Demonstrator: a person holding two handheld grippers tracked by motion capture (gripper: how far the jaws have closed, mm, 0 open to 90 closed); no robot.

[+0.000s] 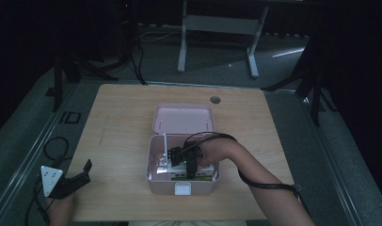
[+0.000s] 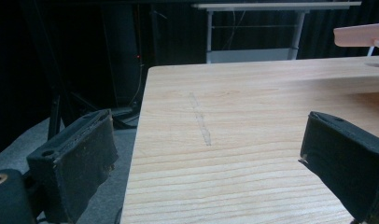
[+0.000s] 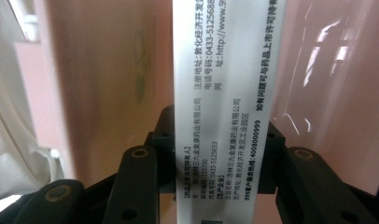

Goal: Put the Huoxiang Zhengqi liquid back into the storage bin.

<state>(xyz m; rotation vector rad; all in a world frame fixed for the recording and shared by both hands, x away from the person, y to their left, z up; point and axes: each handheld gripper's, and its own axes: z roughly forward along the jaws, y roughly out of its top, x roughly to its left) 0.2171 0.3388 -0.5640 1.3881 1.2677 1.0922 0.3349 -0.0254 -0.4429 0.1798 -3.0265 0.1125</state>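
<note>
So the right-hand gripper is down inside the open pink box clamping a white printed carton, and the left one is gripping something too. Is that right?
Not quite. The left gripper holds nothing: the left gripper view shows its jaws wide apart over bare table. The rest stands: the right gripper is in the open pink box, shut on the white printed carton.

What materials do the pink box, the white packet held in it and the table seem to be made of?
Pink box: probably plastic, smooth and glossy, since its walls reflect light. White packet: likely printed cardboard, flat and matte, with crisp black text. Table: wood or wood-look laminate, with visible grain lines; which one is unclear.
</note>
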